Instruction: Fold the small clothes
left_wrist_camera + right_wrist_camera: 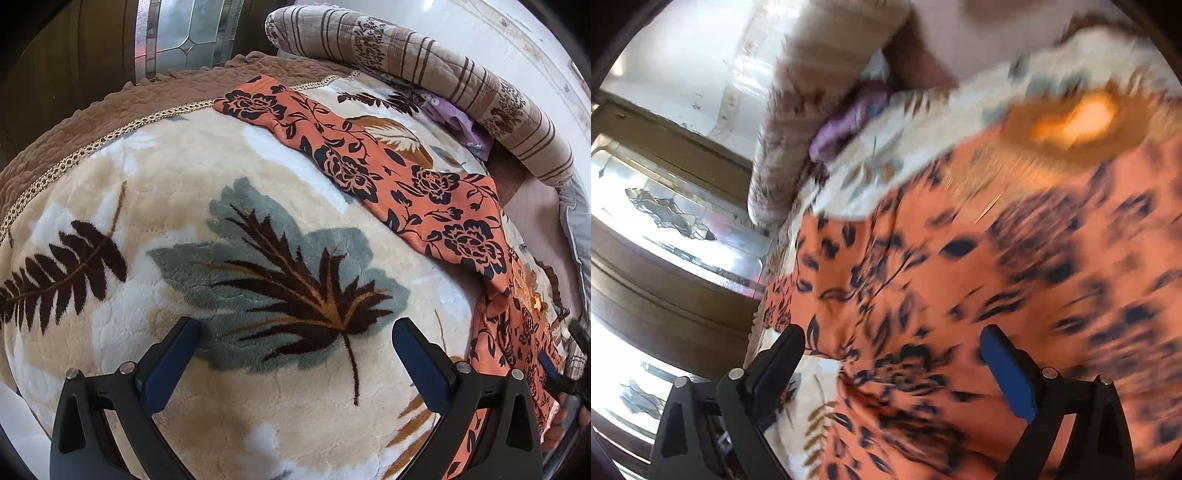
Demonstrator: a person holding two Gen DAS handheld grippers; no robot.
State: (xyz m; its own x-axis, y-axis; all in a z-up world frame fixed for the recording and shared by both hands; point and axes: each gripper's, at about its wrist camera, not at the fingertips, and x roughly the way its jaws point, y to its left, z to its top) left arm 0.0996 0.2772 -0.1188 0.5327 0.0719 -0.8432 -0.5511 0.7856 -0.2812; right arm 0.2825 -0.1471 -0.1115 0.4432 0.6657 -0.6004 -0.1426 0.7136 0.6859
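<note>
left claw (295, 328) spread wide, nothing between the fingers, hovering over the leaf-print blanket (192, 206) on the bed. orange garment (402, 173) stretched flat on the blanket, beyond and to the right of that claw, apart from it, one end bunched down past the right finger. striped quilt (443, 70) rolled along the far side, purple cloth (454, 118) tucked just under it. right claw (892, 341) released too, jaws wide, blurred garment (960, 280) lying right under and ahead of it, not pinched; contact with the pads cannot be told.
</note>
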